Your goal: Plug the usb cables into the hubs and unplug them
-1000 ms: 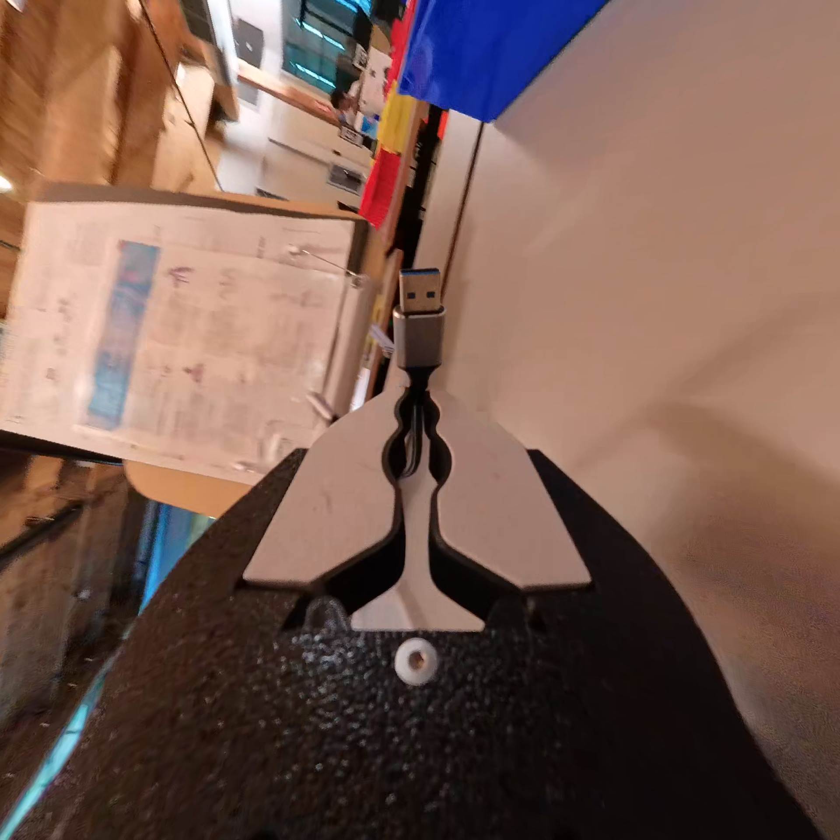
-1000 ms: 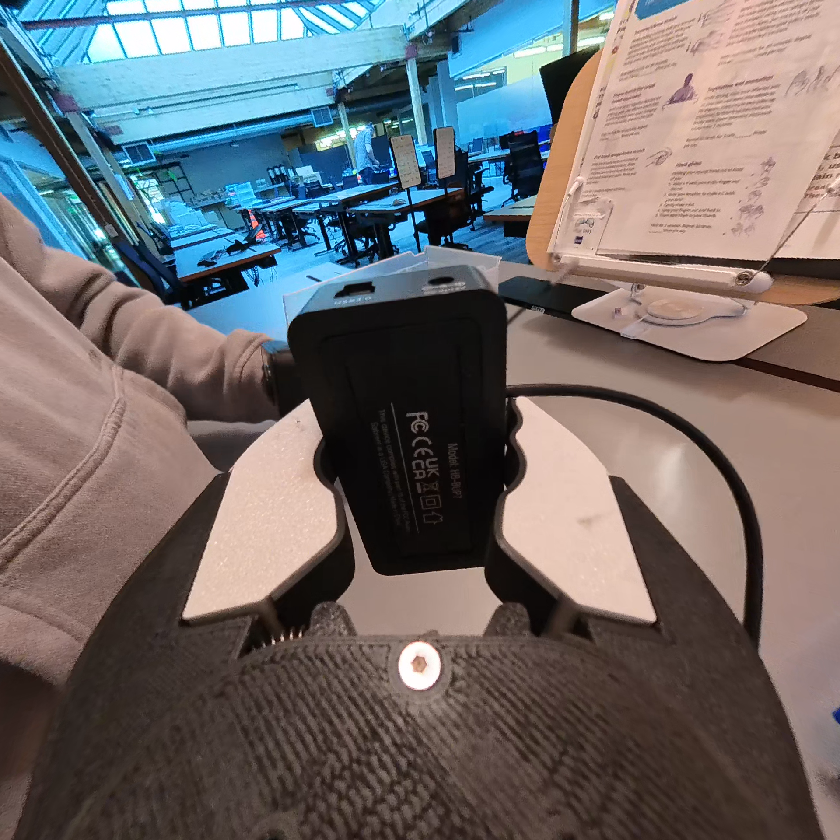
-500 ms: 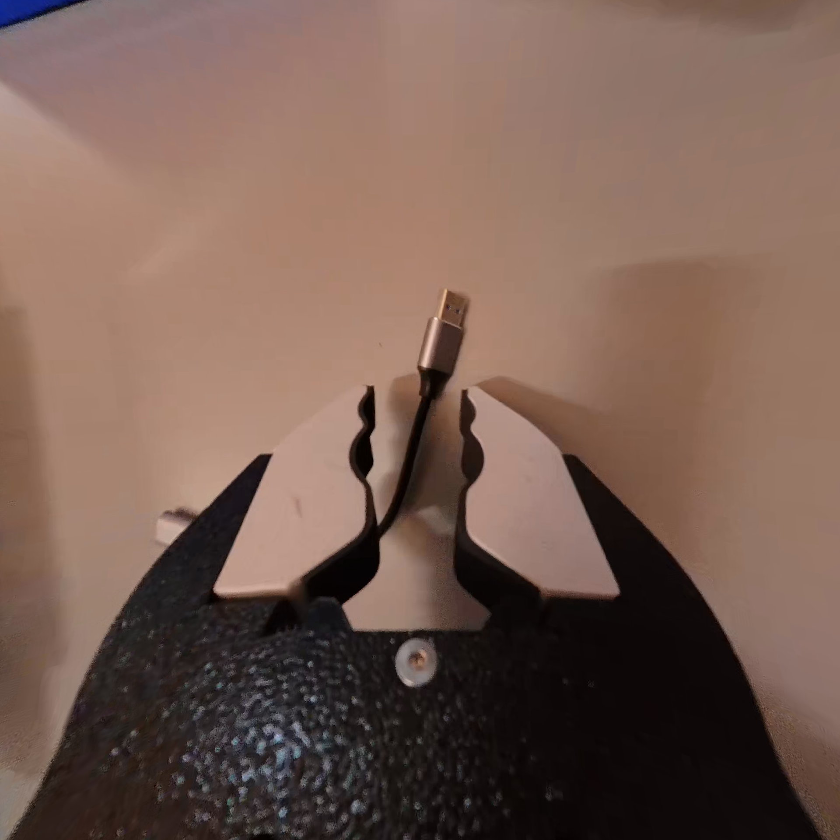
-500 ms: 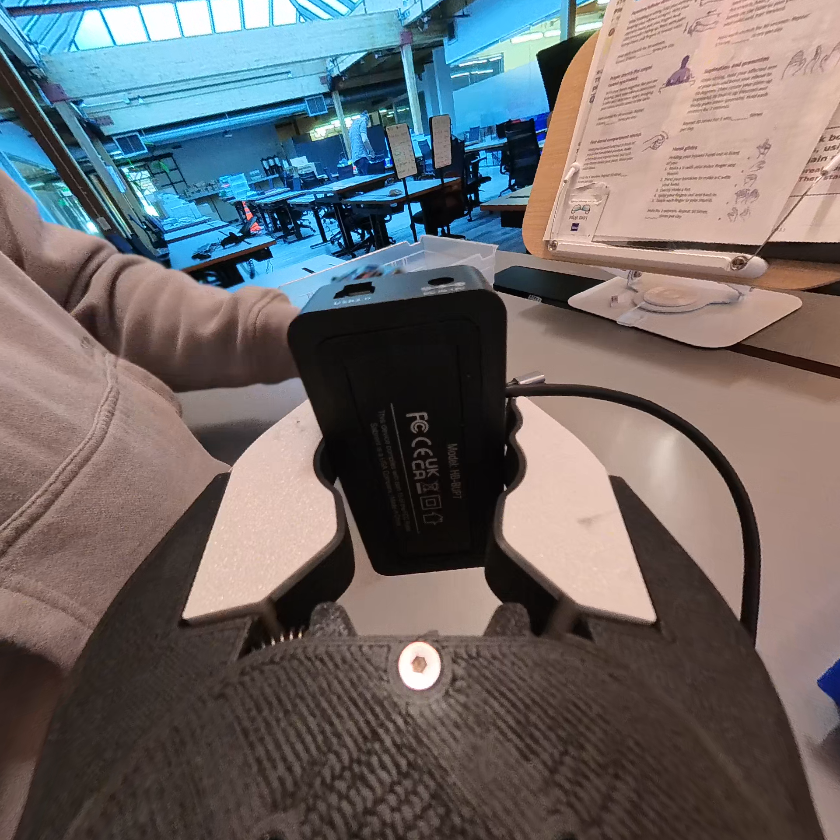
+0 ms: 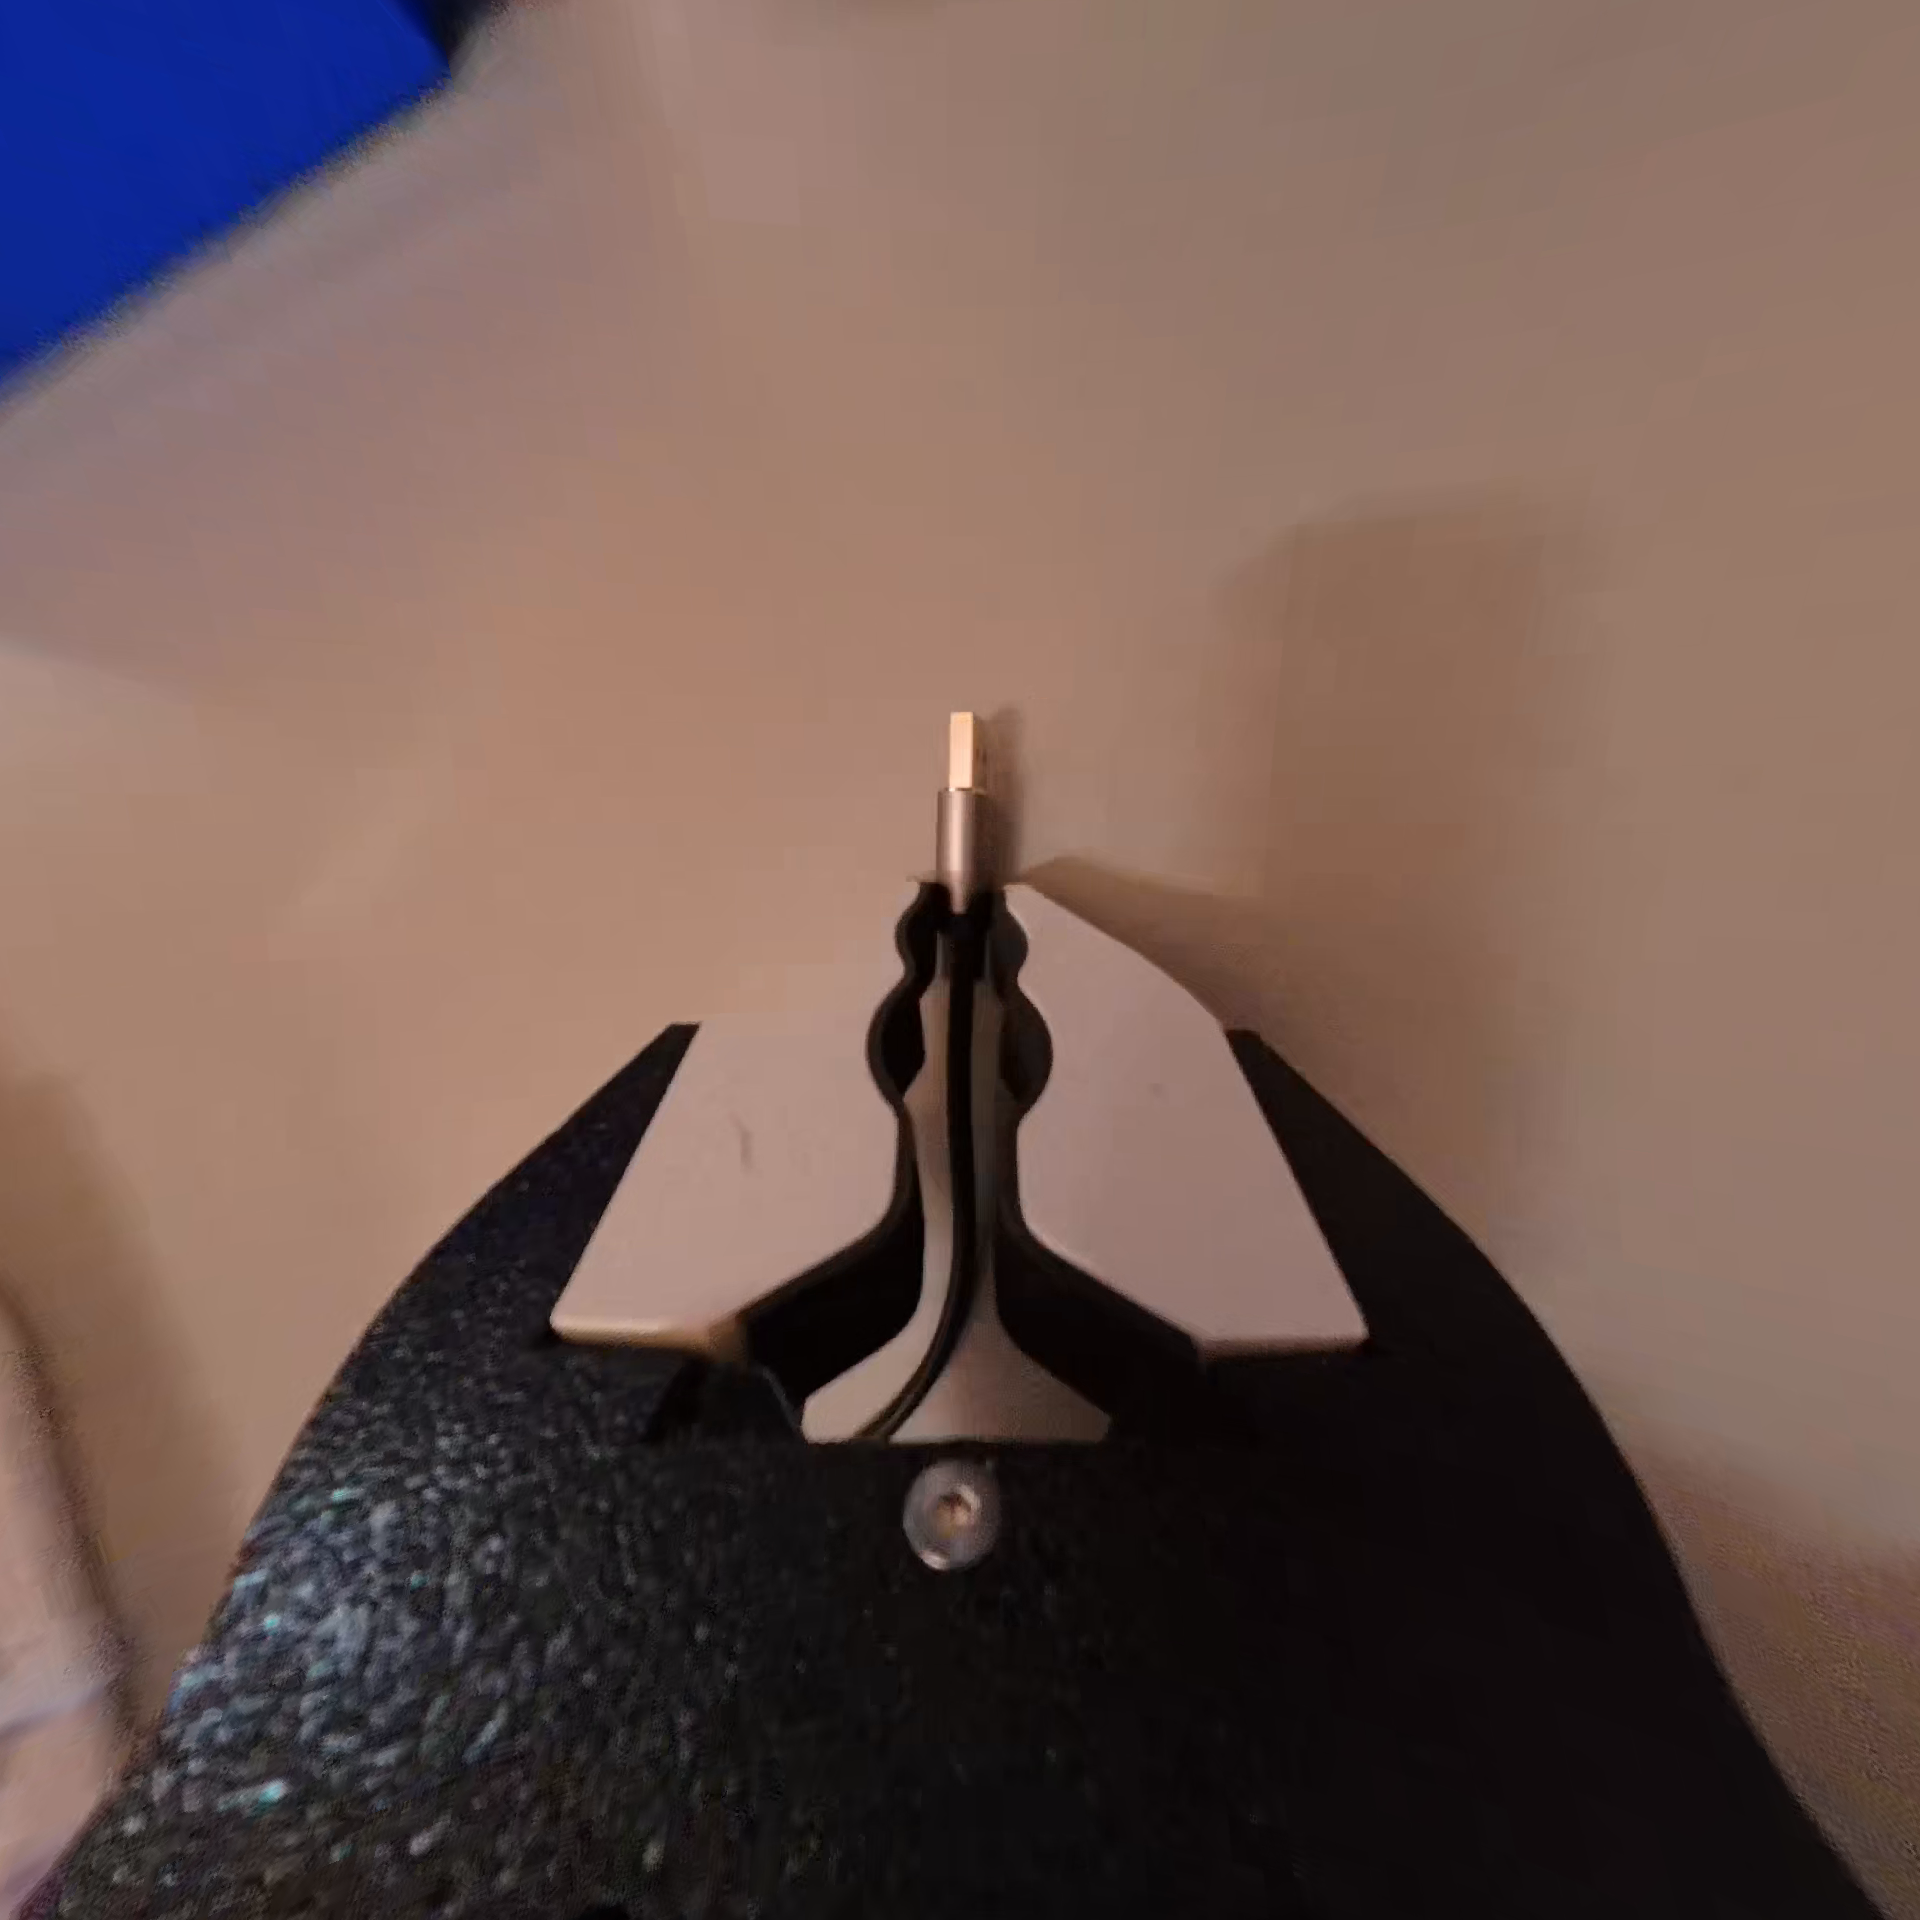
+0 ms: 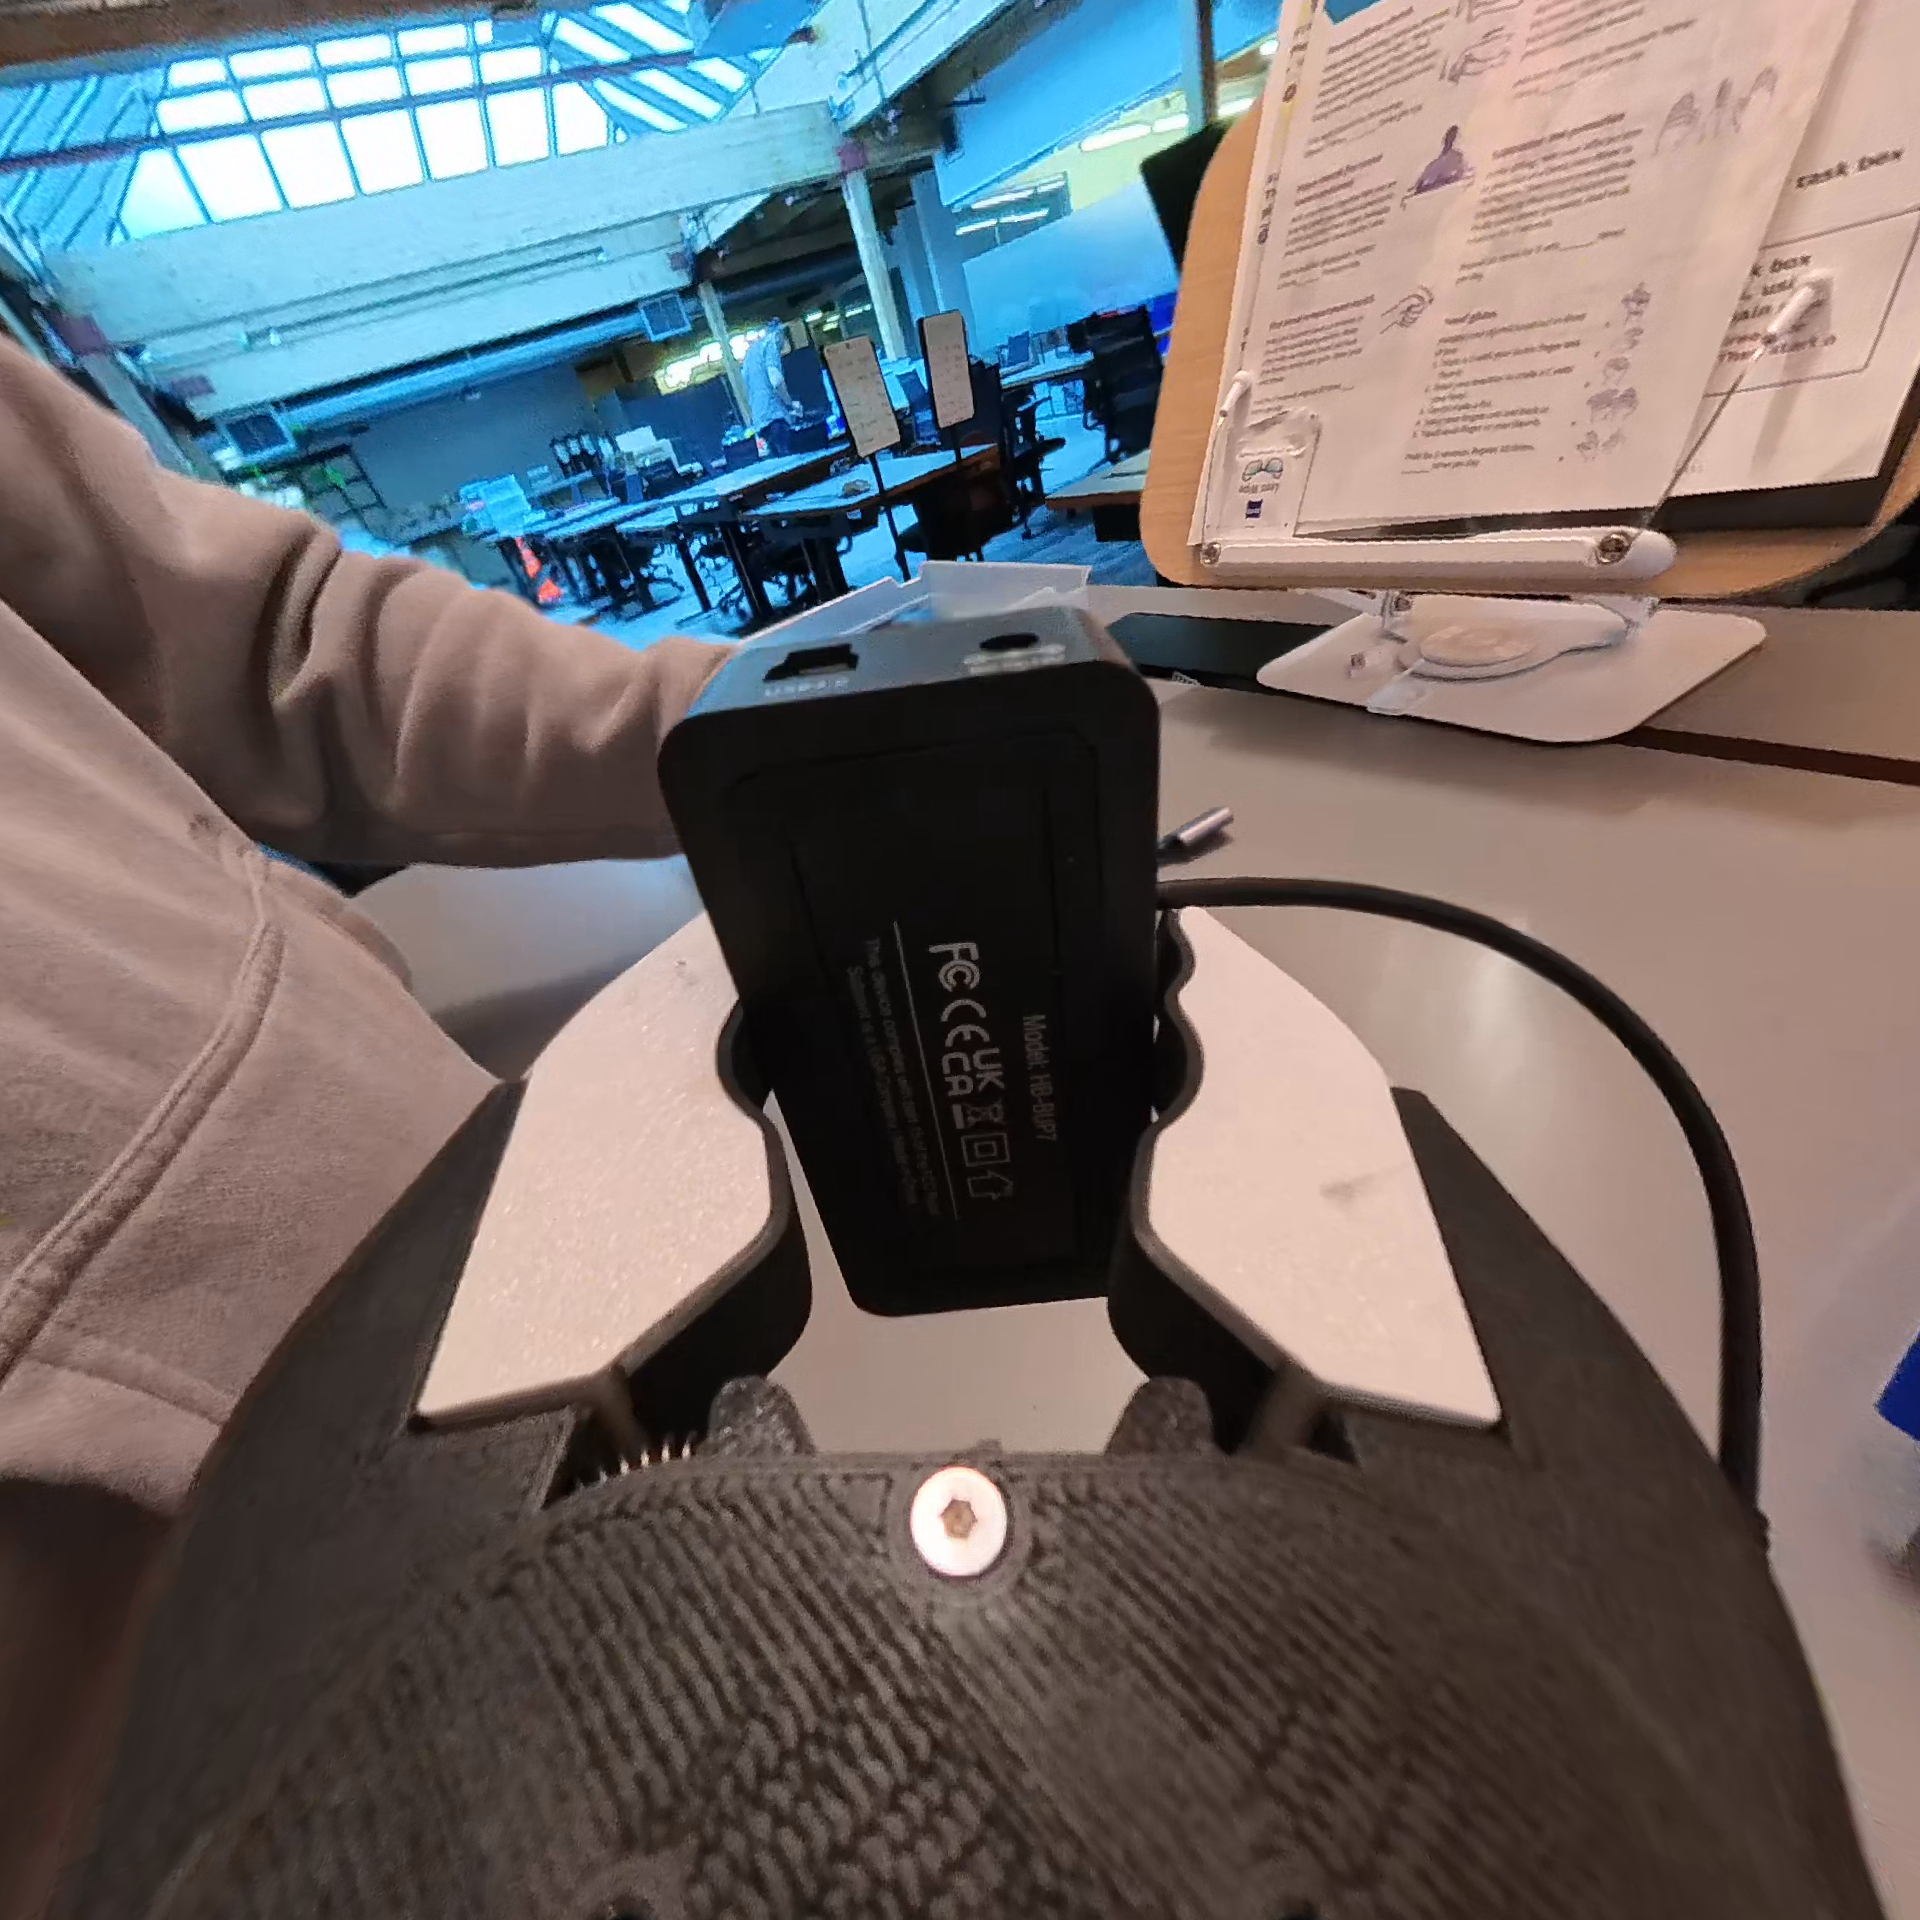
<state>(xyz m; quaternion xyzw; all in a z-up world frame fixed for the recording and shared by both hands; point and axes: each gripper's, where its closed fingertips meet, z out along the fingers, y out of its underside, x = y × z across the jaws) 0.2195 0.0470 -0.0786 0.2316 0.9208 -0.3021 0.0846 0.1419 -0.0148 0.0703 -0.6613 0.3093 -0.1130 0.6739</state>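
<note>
In the left wrist view my left gripper is shut on the silver housing of a USB plug. The plug is seen edge-on and points forward over the beige table, with its black cable running back between the fingers. In the right wrist view my right gripper is shut on a black USB hub, held upright with its label side facing the camera and its ports on top. A black cable curves over the table to the right of the hub. The left gripper is hidden behind the hub.
A person's grey sleeve reaches in from the left behind the hub. A paper stand stands at the back right. A silver plug end lies just right of the hub. Something blue shows at one edge of each view.
My left gripper swung down toward the table, opened so the plug hung loose, then shut on it again, now edge-on. The right gripper kept holding the hub. The sleeve moved in behind it.
</note>
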